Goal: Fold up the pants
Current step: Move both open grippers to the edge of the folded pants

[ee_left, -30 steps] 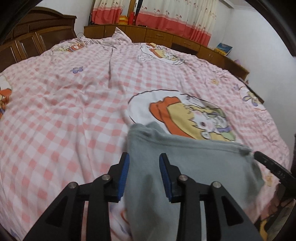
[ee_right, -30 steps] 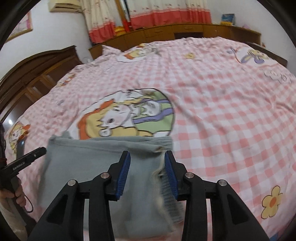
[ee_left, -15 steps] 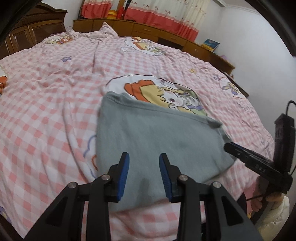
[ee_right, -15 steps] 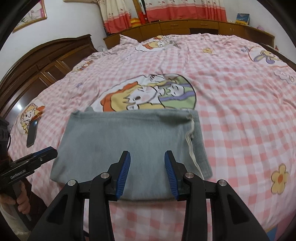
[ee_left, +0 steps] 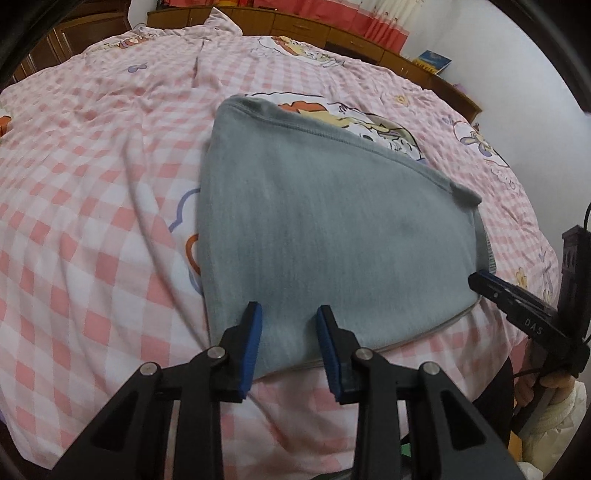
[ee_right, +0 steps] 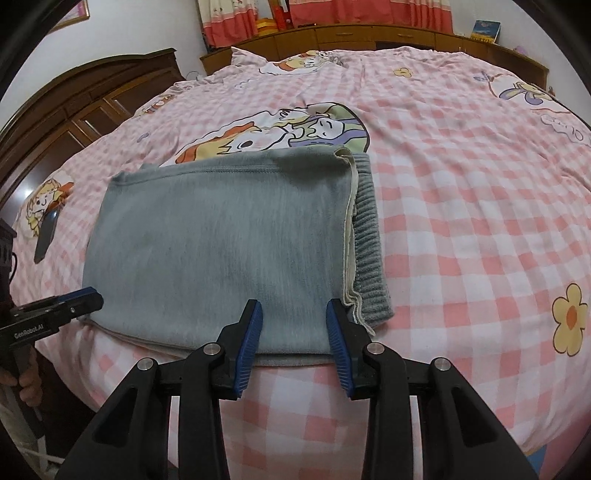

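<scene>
The grey pants (ee_left: 332, 229) lie folded into a flat rectangle on the pink checked bedspread (ee_left: 92, 206), near the bed's front edge. They also show in the right wrist view (ee_right: 221, 243), with the ribbed waistband (ee_right: 369, 243) along the right side. My left gripper (ee_left: 290, 317) is open and empty, just above the near edge of the pants. My right gripper (ee_right: 295, 314) is open and empty, above the near right part of the pants. Each gripper shows in the other's view: the right gripper (ee_left: 517, 310) and the left gripper (ee_right: 55, 310).
A dark phone (ee_right: 46, 236) lies on the bedspread to the left of the pants. A wooden headboard and cabinets (ee_right: 92, 107) stand on the left, low wooden cabinets (ee_right: 369, 35) and curtains at the back. A cartoon print (ee_right: 280, 129) lies behind the pants.
Both grippers have pulled back towards the bed's front edge and let go of the pants. The pants now lie flat and folded, fully in view.
</scene>
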